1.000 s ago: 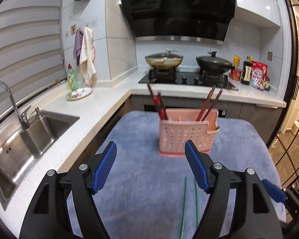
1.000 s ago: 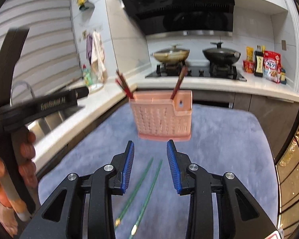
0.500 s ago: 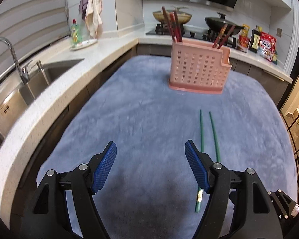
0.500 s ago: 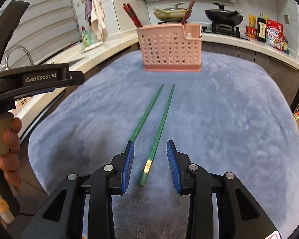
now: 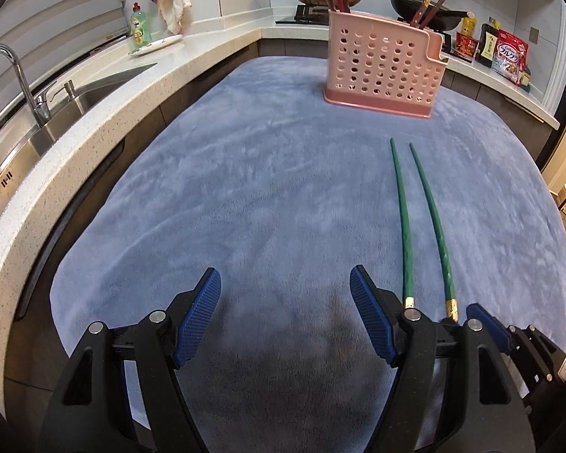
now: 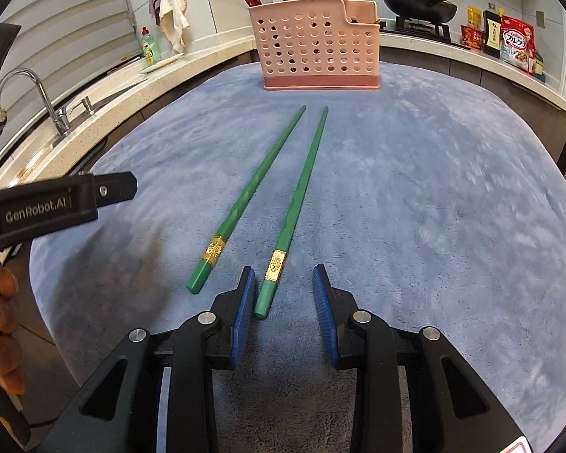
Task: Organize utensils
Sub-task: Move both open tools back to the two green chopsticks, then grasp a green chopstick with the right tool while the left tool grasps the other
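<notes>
Right wrist view: two green chopsticks, one pink holder.

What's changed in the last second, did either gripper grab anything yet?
Both grippers dropped toward the blue cloth. The right gripper, open, now straddles the end of one green chopstick. The left gripper stays open, empty. Nothing grabbed. Pink perforated utensil holder and green chopsticks unmoved.

Blue-grey cloth underneath — sink, green soap bottle left; wok behind.
</notes>
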Action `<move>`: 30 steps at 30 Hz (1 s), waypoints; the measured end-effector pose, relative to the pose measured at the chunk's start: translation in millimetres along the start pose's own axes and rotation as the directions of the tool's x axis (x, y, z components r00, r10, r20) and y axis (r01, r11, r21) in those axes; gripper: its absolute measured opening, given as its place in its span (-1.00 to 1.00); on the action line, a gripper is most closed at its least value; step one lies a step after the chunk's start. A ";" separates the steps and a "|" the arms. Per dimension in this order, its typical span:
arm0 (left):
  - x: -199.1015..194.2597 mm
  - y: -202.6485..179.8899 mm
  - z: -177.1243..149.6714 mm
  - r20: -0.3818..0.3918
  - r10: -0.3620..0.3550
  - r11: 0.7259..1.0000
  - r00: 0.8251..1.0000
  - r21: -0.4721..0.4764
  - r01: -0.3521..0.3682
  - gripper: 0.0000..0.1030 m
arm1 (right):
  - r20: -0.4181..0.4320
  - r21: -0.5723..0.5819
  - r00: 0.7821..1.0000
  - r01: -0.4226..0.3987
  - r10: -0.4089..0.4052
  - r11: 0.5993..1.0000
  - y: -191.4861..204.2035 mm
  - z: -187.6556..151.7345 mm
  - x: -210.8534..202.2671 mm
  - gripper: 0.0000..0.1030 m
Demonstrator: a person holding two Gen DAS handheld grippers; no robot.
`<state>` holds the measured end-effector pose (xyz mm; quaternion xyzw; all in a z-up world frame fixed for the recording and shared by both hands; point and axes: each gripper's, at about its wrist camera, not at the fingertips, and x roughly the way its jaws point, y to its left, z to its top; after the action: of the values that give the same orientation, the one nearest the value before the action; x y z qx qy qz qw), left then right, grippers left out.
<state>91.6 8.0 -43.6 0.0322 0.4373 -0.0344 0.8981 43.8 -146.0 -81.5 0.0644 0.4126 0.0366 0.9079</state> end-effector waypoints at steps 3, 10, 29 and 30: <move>1.5 -3.1 -4.7 -0.008 -0.009 1.000 1.000 0.005 0.009 0.31 | 0.001 0.014 1.000 0.003 -0.003 1.000 -5.8 -0.3 -0.4 -0.74; 3.3 -21.8 -15.9 -0.022 -0.048 0.998 0.999 0.048 0.049 0.44 | 0.006 0.065 1.000 0.008 -0.008 0.998 -25.0 -5.6 -8.2 -0.87; 27.4 -52.3 -27.2 -0.060 -0.093 0.992 0.994 0.084 0.098 0.15 | 0.009 0.123 1.000 0.017 -0.018 0.992 -48.6 -16.9 -20.9 -0.87; 27.1 -51.9 -26.5 -0.059 -0.095 0.991 0.994 0.085 0.100 0.08 | 0.009 0.122 1.000 0.018 -0.019 0.992 -48.6 -16.7 -21.1 -0.87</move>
<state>82.8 -42.3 -82.7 0.0510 0.4611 -0.0965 0.8806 18.0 -195.2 -83.8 0.1161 0.4101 0.0027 0.9046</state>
